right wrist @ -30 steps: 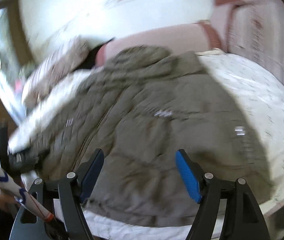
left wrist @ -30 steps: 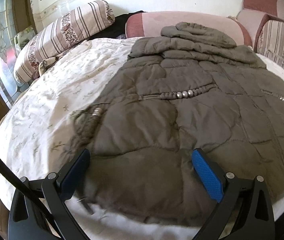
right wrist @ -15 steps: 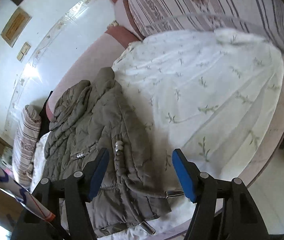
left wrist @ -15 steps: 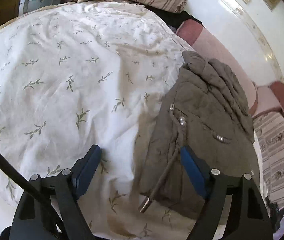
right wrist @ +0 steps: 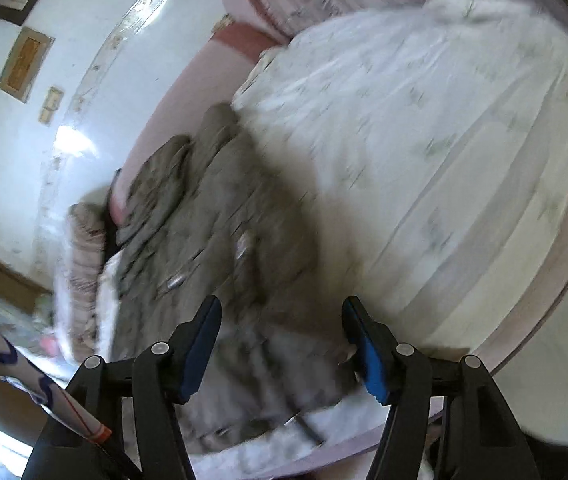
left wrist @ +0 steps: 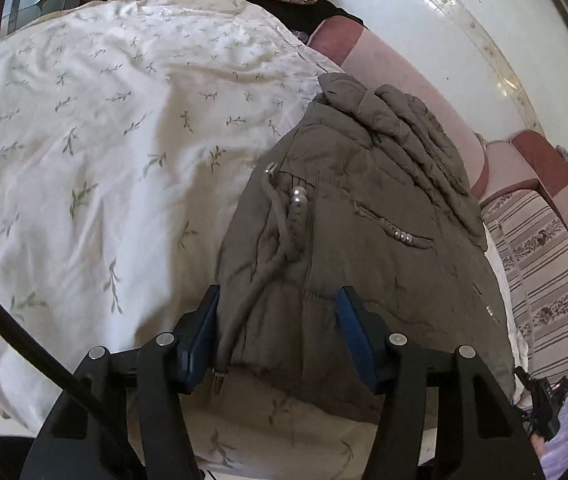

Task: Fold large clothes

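White sheet (left wrist: 96,168) printed with green sprigs covers the bed, and striped cushions (left wrist: 544,264) line its far edges against a pale wall. On it lies the coat (left wrist: 368,216), a grey-brown quilted one, spread with its hood end bunched toward the pink headboard (left wrist: 404,92) and its hem at the near bed edge.

Judging by both tools at the hem, the step in hand is taking hold of the bottom corners to begin a fold. The left gripper (left wrist: 278,332) straddles the hem corner beside a drawcord (left wrist: 262,276); its jaws have just been closing, with coat fabric and the cord between them, yet the pads do not visibly pinch the cloth. The right gripper (right wrist: 282,340) hovers at the opposite hem corner in a blurred view; its fingers stand apart, with coat fabric lying between and below them, not clamped. Its jaws narrowed a little moments ago.

The next move probably calls for both sets of jaws to bite through the thick padding, catching all layers, then lifting together so the hem travels toward the hood without dragging the sheet. The loose cord may slip out or snag, so a grip on fabric rather than cord seems wiser.

No containers show in either view.
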The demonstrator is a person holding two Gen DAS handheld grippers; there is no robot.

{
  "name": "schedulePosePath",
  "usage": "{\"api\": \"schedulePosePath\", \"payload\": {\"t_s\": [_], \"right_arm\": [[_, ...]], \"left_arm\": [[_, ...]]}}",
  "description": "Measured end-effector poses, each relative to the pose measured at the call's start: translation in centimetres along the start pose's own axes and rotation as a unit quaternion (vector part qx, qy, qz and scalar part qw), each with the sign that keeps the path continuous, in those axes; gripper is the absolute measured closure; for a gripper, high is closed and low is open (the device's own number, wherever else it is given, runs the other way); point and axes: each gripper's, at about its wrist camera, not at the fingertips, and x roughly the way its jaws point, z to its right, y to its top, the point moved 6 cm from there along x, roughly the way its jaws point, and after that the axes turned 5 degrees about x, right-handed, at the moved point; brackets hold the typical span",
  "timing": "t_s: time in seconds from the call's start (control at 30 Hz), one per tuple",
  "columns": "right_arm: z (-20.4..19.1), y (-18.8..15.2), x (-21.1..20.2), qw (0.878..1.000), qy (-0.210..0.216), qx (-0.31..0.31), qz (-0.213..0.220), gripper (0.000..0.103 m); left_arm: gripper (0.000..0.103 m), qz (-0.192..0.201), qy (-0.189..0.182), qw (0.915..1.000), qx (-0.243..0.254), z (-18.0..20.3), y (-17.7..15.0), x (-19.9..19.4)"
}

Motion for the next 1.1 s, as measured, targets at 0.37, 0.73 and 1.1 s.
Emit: {"api": "schedulePosePath", "payload": {"t_s": [0.37, 0.73, 1.1], "right_arm": [[-4.4, -3.3, 1.5, 0.998, 0.036, -0.06, 0.0, 0.071], [-4.1, -4.2, 3.1, 0.992, -0.039, -0.121, -0.006, 0.076], [-3.9, -4.5, 3.3, 0.991, -0.047, -0.128, -0.004, 0.073]], "left_arm": [[0.046, 0.003, -0.012, 0.9967, 0.08, 4.9, -2.2, 0.5], [0.071, 0.035, 0.034, 0.9922, 0.115, 5.1, -1.7, 0.8], [0.045, 0.043, 0.073, 0.9871, 0.136, 5.7, -2.1, 1.2]]}}
